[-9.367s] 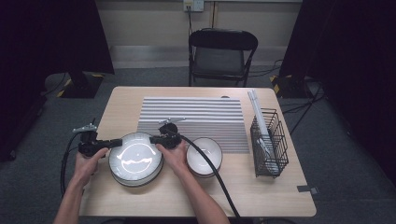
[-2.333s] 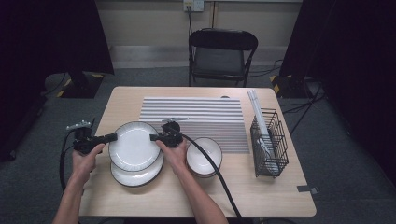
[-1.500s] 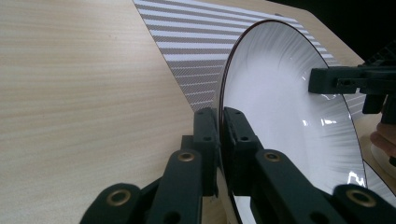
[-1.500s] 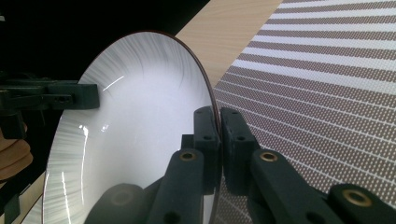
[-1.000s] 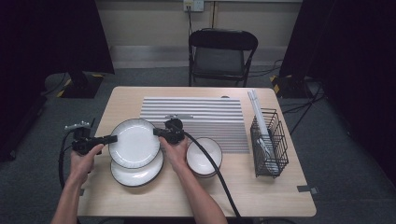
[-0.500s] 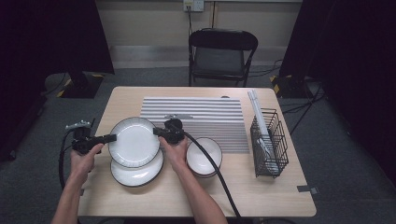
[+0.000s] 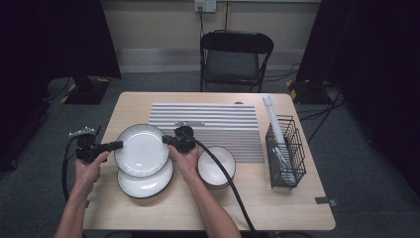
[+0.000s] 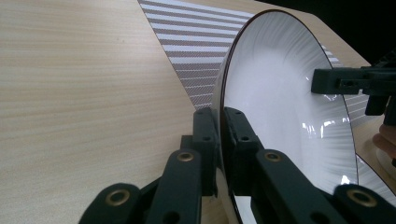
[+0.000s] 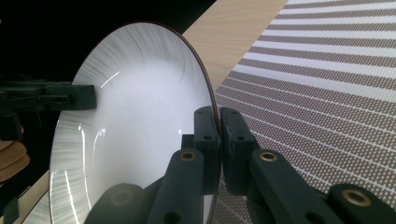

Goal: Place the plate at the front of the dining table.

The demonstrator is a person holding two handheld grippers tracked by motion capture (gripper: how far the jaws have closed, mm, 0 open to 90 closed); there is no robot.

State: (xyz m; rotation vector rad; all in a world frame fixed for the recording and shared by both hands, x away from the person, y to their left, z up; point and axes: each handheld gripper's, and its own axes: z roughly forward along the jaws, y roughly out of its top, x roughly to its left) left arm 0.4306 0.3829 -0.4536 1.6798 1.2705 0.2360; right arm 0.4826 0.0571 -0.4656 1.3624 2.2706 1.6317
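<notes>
- The left claw (image 7: 118, 144) pinches the left rim of the upper plate (image 7: 142, 150), and its jaws have just been closing onto that rim, which now sits between them.
- From the left gripper view, the left claw's own two pads (image 8: 205, 140) sit either side of the thin dark edge, pressed tight against it.
- The right claw (image 7: 166, 141) clamps the opposite rim of the same plate, jaws narrow, the edge caught between them in the right gripper view.
- So the white plate hangs between both claws, held clear above a second plate (image 7: 144, 182) that lies flat on the counter (image 7: 277, 208).
- Seen from above, the held plate overlaps the far part of the lower one.
- A white bowl (image 7: 216, 166) sits just right of the right hand (image 7: 185, 161), on the counter at the near edge of the striped mat (image 7: 218, 119).
- A black wire rack (image 7: 286, 153) stands at the right end of the counter, well apart from the plates.
- A folding chair (image 7: 235, 57) stands beyond the far edge.
</notes>
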